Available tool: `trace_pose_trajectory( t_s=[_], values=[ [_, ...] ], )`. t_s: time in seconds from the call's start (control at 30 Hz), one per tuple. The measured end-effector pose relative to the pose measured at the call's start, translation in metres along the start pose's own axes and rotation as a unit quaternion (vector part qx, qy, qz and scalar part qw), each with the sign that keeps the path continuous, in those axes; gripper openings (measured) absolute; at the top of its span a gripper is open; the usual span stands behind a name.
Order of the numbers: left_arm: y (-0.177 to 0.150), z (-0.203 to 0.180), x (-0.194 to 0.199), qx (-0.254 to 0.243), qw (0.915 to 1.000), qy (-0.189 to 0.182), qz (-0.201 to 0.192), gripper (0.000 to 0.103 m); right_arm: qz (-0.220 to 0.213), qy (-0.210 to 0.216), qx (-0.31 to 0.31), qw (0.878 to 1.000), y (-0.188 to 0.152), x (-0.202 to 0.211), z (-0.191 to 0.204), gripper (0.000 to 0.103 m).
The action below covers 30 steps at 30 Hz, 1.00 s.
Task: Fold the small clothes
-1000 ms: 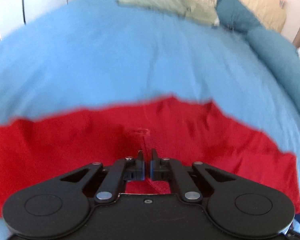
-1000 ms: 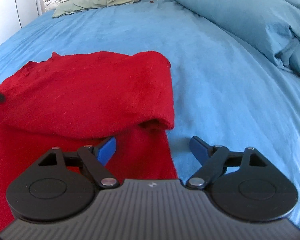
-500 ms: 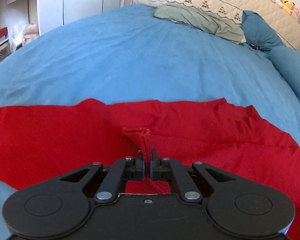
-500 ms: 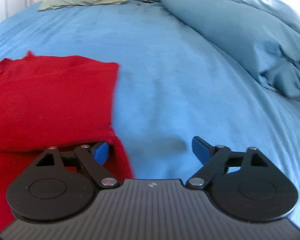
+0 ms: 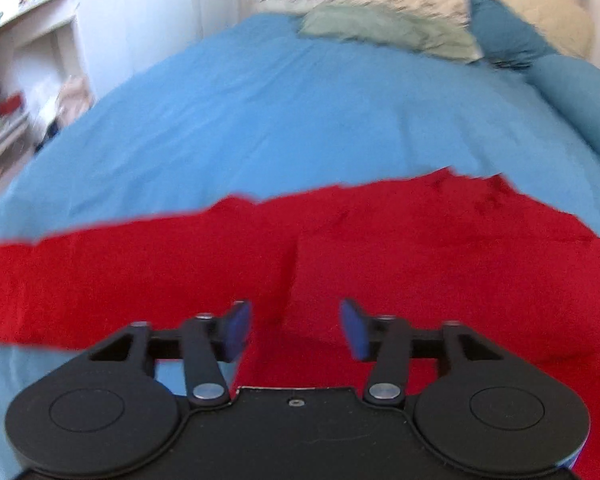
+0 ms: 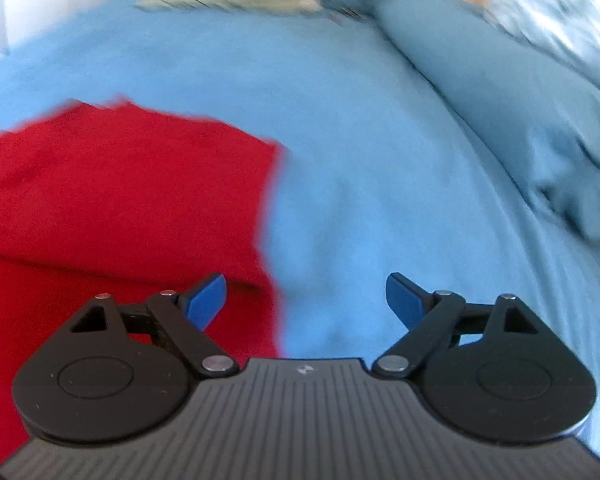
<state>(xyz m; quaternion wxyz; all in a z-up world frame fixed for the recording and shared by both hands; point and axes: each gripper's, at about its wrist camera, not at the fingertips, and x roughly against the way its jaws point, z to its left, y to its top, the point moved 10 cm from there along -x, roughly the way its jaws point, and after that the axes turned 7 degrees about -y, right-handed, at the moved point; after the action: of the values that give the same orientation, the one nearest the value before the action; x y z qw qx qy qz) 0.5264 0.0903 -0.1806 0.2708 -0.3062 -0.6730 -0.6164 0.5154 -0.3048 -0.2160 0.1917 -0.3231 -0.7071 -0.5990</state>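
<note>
Left wrist view: left gripper [image 5: 296, 330] released, jaws apart, nothing between; red cloth [image 5: 380, 248] directly ahead and under fingertips, long axis running side to side across tool, folded layer's edge on its centreline. Right wrist view: right gripper [image 6: 305, 300] wide open, empty; cloth [image 6: 120, 200] ahead-left, its right edge just inside left pad [image 6: 206, 300], right pad over bare blue sheet [image 6: 380, 160]. Judgement: left gripper nearer cloth's middle, right nearer its right edge; next fold likely crosses long axis.
</note>
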Motion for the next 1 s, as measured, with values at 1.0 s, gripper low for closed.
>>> trace_pose_trajectory(
  t_s=[1.0],
  values=[
    [0.005, -0.044, -0.094, -0.023, 0.9973, -0.059, 0.037, 0.067, 0.034, 0.082, -0.059, 0.994, 0.060, -0.150, 0.046, 0.103]
  ],
)
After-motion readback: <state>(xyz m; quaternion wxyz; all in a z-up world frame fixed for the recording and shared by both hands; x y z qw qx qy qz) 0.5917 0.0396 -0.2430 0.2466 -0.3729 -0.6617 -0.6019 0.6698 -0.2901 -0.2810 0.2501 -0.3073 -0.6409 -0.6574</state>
